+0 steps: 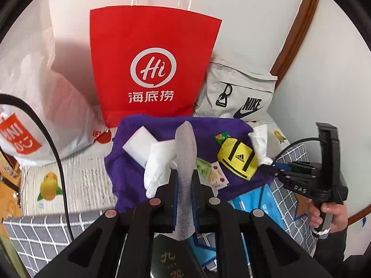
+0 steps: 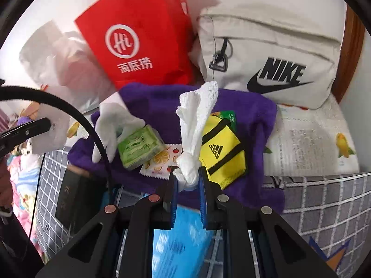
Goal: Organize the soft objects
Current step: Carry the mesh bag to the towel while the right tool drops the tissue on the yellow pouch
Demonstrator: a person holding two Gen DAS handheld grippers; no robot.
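Left hand-held gripper [image 1: 185, 180] is seen clamped on a grey knitted sock [image 1: 185, 153], which stands up between the jaws and hangs down behind them. Right hand-held gripper [image 2: 188, 176] is clamped on a white cloth [image 2: 197, 120], pinched at its knotted lower end so the loose end fans upward. Both pieces are held clear of the pile, probably so that they can be carried off separately without dragging other things along.

A purple towel [image 1: 227, 129] is spread on the bed as a collecting patch; on it lie a white glove [image 1: 160, 164], a yellow pouch [image 1: 238, 158], a green tissue pack [image 2: 139, 147] and a fruit-printed sachet [image 2: 160, 159]. A red paper bag [image 1: 153, 64], a white plastic bag [image 1: 34, 74] and a beige zip bag [image 1: 241, 92] are propped against the wall behind (likely the destinations, though which takes what cannot be told).

The sock looks ribbed, limp and light. The cloth is fluffy, terry-like, crumpled, and tied into a tight knot at the grip. A blue box [image 2: 183, 238] sits below the right jaws, blurred.
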